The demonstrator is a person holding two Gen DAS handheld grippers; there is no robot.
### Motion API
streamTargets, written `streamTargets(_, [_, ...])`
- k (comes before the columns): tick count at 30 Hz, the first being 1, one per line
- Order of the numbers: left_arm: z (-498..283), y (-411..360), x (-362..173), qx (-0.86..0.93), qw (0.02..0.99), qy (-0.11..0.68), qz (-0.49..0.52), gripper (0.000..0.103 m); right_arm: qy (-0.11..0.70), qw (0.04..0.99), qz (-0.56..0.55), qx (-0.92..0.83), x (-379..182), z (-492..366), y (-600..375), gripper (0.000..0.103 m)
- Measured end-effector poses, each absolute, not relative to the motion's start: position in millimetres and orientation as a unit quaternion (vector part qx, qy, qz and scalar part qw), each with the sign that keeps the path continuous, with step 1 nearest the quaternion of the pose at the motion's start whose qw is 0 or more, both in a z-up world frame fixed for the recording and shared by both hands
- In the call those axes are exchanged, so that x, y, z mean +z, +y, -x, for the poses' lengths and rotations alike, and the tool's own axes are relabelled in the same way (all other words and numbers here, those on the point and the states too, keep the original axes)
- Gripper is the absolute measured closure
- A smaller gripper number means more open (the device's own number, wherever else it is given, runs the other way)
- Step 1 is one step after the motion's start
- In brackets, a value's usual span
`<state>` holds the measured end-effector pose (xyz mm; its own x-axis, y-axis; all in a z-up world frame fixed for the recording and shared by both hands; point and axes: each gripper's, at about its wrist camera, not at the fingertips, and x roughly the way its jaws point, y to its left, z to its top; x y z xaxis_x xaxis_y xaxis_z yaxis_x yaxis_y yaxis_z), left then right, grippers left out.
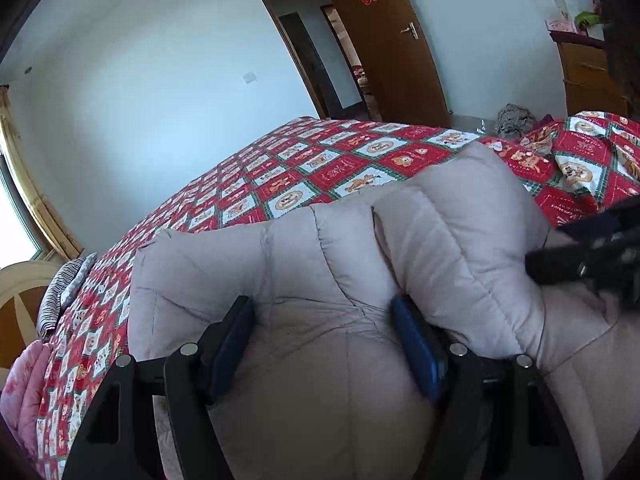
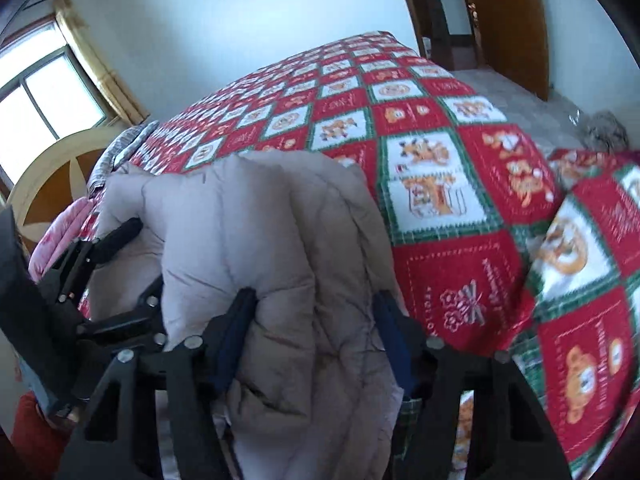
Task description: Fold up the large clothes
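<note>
Down at the bottom of both views, the left gripper [image 1: 320,324] and right gripper [image 2: 314,316] each pinched a thick fold of the beige padded coat [image 1: 344,264], which lay bunched on the red patchwork bedspread [image 2: 440,160]. Farther back, upper right, stood the brown door [image 1: 384,40].

Black frames — blue-padded fingers [image 1: 416,350]
</note>
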<state>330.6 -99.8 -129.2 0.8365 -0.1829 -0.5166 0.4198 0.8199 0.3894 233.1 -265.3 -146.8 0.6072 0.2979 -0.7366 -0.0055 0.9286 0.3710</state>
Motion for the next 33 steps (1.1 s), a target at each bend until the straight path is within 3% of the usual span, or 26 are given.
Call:
streamTargets(10, [-344, -101, -133, -0.166, 0.922, 0.259, -0.237, 0.030, 0.432, 0.884, -0.164, 0.079, -157, -234, -259, 0.037])
streamTargets(14, [-349, -74, -103, -0.198, 0.922, 0.285, -0.168, 0.030, 0.425, 0.888, -0.157, 0.072, -159, -230, -257, 0.037])
streamTargets(19, [-393, -34, -67, -0.093, 0.951, 0.276, -0.106, 0.026, 0.419, 0.890, -0.164, 0.075, -160, -230, -259, 0.037])
streamTargets(23, [-440, -40, -97, -0.069, 0.934, 0.335, -0.105, 0.025, 0.412, 0.892, -0.170, 0.074, -160, -227, -258, 0.037])
streamTargets(27, [-437, -70, -123, -0.032, 0.935, 0.307, -0.173, 0.025, 0.407, 0.893, -0.177, 0.075, -162, -226, -261, 0.037])
streamTargets(33, [-447, -75, -143, -0.036, 0.930, 0.322, -0.177, 0.025, 0.402, 0.894, -0.187, 0.069, -163, -226, -262, 0.036])
